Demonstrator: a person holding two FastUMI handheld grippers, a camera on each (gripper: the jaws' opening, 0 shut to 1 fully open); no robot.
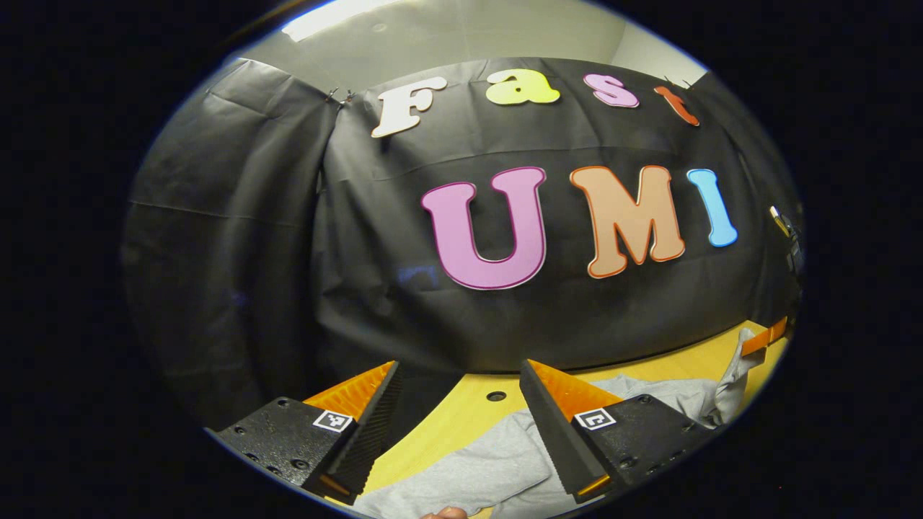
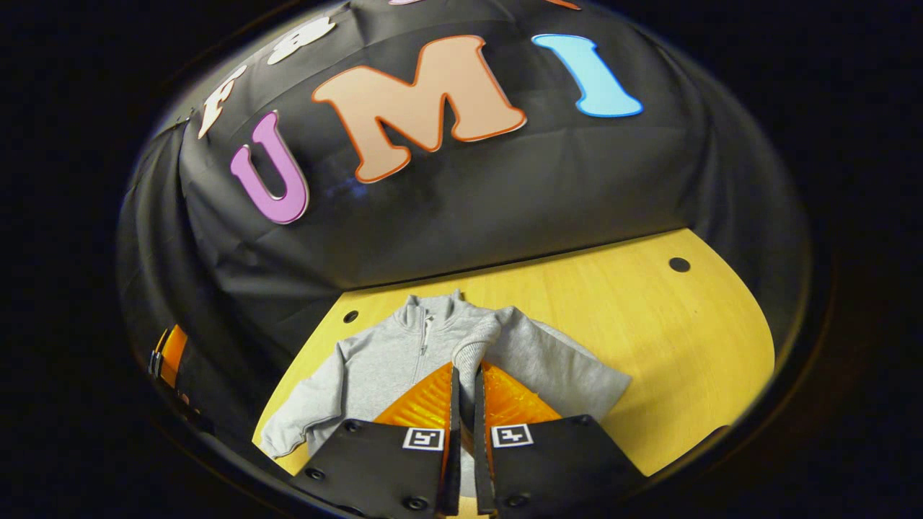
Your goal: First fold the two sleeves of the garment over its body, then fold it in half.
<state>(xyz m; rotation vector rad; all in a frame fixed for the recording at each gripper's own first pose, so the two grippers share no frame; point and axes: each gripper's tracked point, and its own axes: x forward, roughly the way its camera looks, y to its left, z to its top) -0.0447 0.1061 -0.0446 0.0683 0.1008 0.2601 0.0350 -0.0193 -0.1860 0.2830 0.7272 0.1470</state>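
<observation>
The grey garment (image 2: 433, 353) lay flat on the yellow table (image 2: 649, 324), collar toward the booth wall. The right gripper (image 2: 465, 382) had its jaws nearly closed on the ribbed cuff of one sleeve (image 2: 476, 346), drawn over the body. The left gripper (image 1: 461, 382) stood wide apart, holding nothing, with grey fabric spread beneath its jaws and a table hole (image 1: 496, 396) ahead between them.

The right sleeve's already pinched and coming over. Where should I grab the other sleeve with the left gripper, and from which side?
Grip the left sleeve at its cuff end, the free tip lying flat beside the garment's body on the table. Probably come from the outer side: the left gripper is open, so one finger can slide under the edge.
</observation>
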